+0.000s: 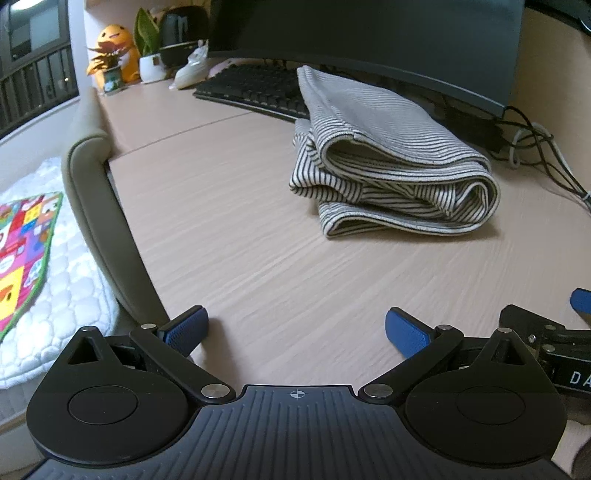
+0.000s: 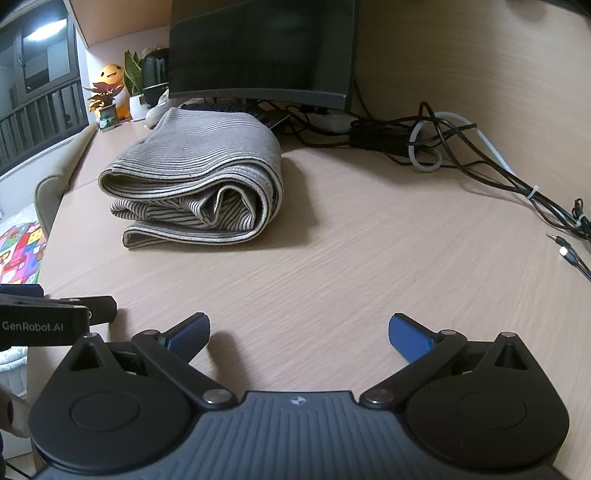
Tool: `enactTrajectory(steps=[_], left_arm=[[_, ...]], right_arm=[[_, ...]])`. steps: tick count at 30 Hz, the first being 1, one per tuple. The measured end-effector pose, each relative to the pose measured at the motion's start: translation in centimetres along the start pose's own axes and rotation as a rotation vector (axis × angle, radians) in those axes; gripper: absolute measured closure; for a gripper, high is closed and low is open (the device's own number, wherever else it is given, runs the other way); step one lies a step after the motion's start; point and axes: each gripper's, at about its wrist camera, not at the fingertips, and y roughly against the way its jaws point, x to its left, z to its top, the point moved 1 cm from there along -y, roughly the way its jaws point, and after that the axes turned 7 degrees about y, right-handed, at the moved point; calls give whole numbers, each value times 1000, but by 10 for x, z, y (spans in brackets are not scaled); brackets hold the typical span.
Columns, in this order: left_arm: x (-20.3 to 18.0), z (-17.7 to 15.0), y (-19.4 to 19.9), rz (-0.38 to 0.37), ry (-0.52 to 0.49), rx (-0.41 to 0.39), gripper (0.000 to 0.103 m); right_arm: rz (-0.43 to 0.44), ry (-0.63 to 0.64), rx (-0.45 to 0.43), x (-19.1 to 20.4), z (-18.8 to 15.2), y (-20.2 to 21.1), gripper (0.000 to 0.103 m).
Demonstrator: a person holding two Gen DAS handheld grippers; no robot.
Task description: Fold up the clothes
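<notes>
A black-and-white striped garment (image 1: 391, 158) lies folded in a thick bundle on the light wooden desk (image 1: 258, 240), its far end resting against the keyboard. The right wrist view shows the same garment (image 2: 195, 177) left of centre. My left gripper (image 1: 295, 328) hangs open above the desk's near part, well short of the cloth, with nothing between its blue pads (image 1: 186, 328). My right gripper (image 2: 299, 332) is open too, empty, over bare desk (image 2: 351, 258) to the right of the bundle. Each gripper's body shows at the edge of the other's view.
A dark monitor (image 1: 369, 33) and black keyboard (image 1: 255, 88) stand behind the garment. Tangled cables (image 2: 461, 147) lie at the back right. Potted plants (image 1: 110, 70) and an orange plush toy (image 1: 114, 40) sit at the far left corner. A chair back (image 1: 96, 206) borders the desk's left edge.
</notes>
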Motion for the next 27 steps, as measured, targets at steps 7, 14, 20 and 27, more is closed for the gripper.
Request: enactTrajectory(steps=[7, 14, 20, 27], left_arm=[[0, -2, 2, 2, -3, -5, 0], [0, -3, 2, 5, 0, -11, 0], [-1, -3, 1, 7, 2, -23, 0], [-4, -2, -2, 8, 3, -42, 0]], right_arm=[[6, -22, -7, -2, 0, 1, 0], [5, -20, -6, -2, 0, 0, 0], [5, -20, -6, -3, 0, 1, 0], [14, -20, -8, -4, 0, 1, 0]])
